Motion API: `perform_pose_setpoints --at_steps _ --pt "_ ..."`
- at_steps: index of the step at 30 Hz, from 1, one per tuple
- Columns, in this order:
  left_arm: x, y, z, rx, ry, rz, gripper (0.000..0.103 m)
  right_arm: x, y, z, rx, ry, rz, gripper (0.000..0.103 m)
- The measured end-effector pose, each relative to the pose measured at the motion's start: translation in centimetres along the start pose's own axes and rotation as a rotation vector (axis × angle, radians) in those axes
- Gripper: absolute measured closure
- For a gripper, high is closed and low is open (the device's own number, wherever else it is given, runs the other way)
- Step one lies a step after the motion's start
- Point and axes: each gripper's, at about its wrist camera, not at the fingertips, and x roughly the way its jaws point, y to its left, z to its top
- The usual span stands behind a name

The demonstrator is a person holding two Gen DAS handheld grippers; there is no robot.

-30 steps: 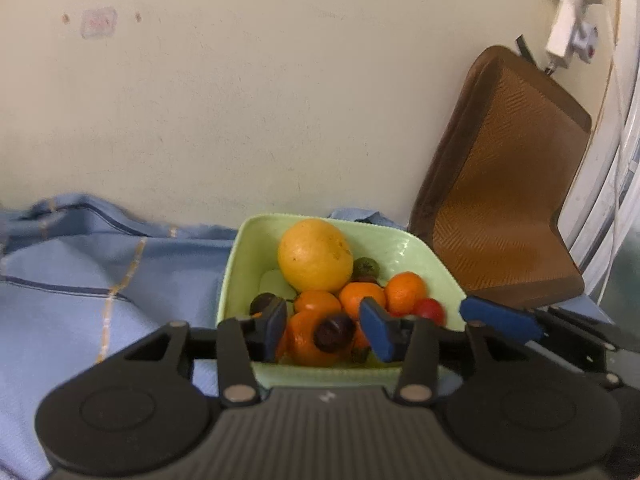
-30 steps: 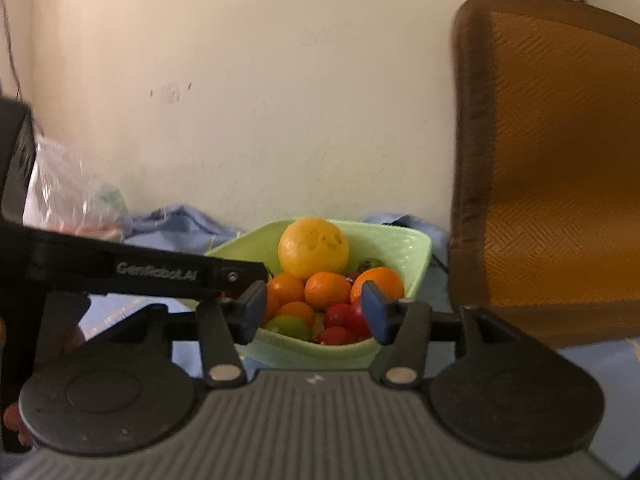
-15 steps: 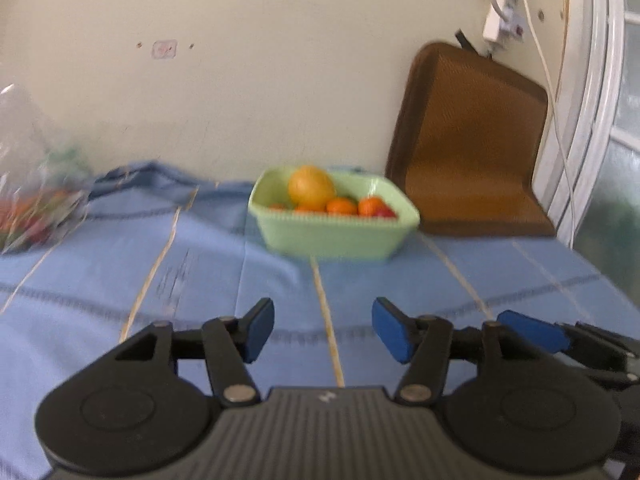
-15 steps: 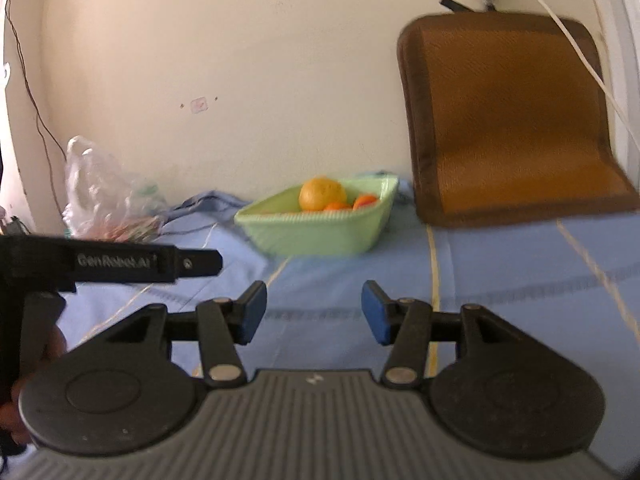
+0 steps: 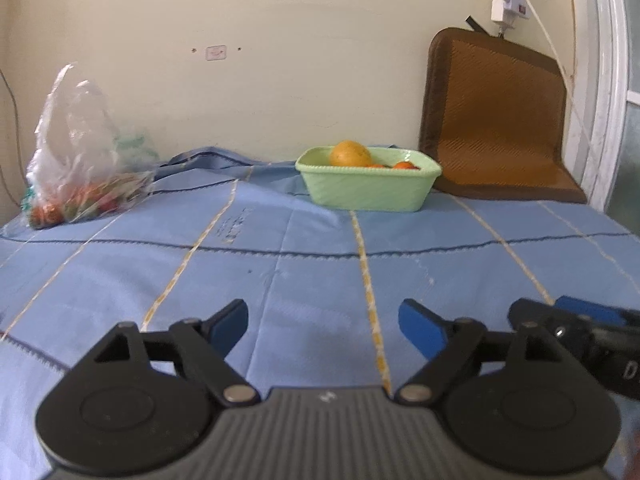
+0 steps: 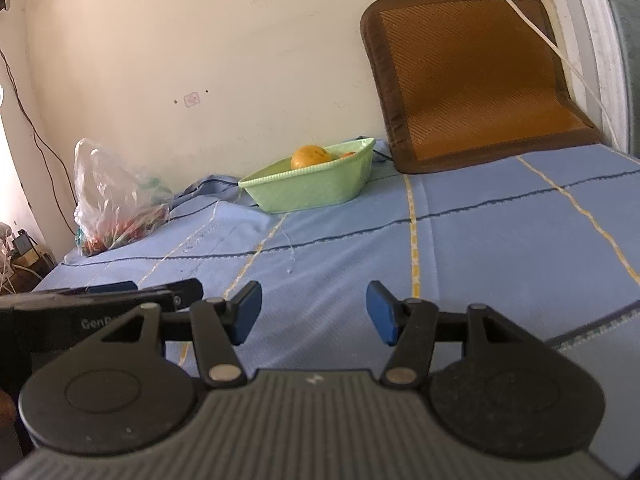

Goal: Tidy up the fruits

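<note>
The left gripper (image 5: 322,326) and right gripper (image 6: 314,312) are seen spread wide with nothing held, low in frame over the blue checked cloth (image 5: 320,264). The pale green plastic basket (image 5: 368,186) of oranges is set mid-frame by the wall.

Cloth (image 5: 320,272), centre of frame: blue woven fabric, matt, w/ stitched yellow and dark lines. Bowl (image 5: 368,190), upper centre: pale green, smooth, looks like plastic, beaded rim. Bag (image 5: 76,152), upper left: thin clear plastic, crinkled, shiny. Mat (image 5: 496,120), upper right: brown woven, ribbed texture, darker fabric border. Left gripper (image 5: 322,330), bottom: matt black plastic, blue pads, small metal rivets, ribbed grey body. Wall (image 5: 280,60): cream paint, matt.
</note>
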Motion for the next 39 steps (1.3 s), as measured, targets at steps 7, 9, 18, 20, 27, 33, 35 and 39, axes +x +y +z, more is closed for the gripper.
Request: perform_pose_setpoints --at_steps 7,9,18,20,27,33,35,39 --pt "-0.31 -0.15 -0.53 0.008 -0.008 0.041 0.01 -0.14 0.13 -0.14 -0.012 0.0 -0.01 0.043" --pt "-0.29 -0.18 -0.55 0.011 -0.01 0.044 0.009 -0.12 0.08 -0.16 -0.01 0.0 -0.011 0.043" --pt "-0.39 -0.17 -0.7 0.012 -0.024 0.06 0.004 0.11 0.35 -0.21 -0.022 0.006 -0.016 0.042" --pt "-0.4 -0.12 -0.76 0.009 -0.025 0.058 0.004 0.19 0.44 -0.19 -0.026 0.006 -0.016 0.043" --pt "-0.42 -0.23 -0.85 0.015 -0.024 0.054 0.004 0.05 0.39 -0.22 -0.02 0.002 -0.013 0.042" --pt "-0.22 -0.26 -0.82 0.022 -0.015 0.043 0.003 0.06 0.37 -0.26 -0.014 0.008 -0.013 0.041" --pt "-0.21 -0.2 -0.83 0.02 -0.012 0.039 0.003 0.05 0.37 -0.25 -0.013 0.008 -0.013 0.041" --pt "-0.11 -0.07 -0.73 0.016 -0.003 0.029 0.001 0.06 0.37 -0.23 -0.011 0.008 -0.013 0.041"
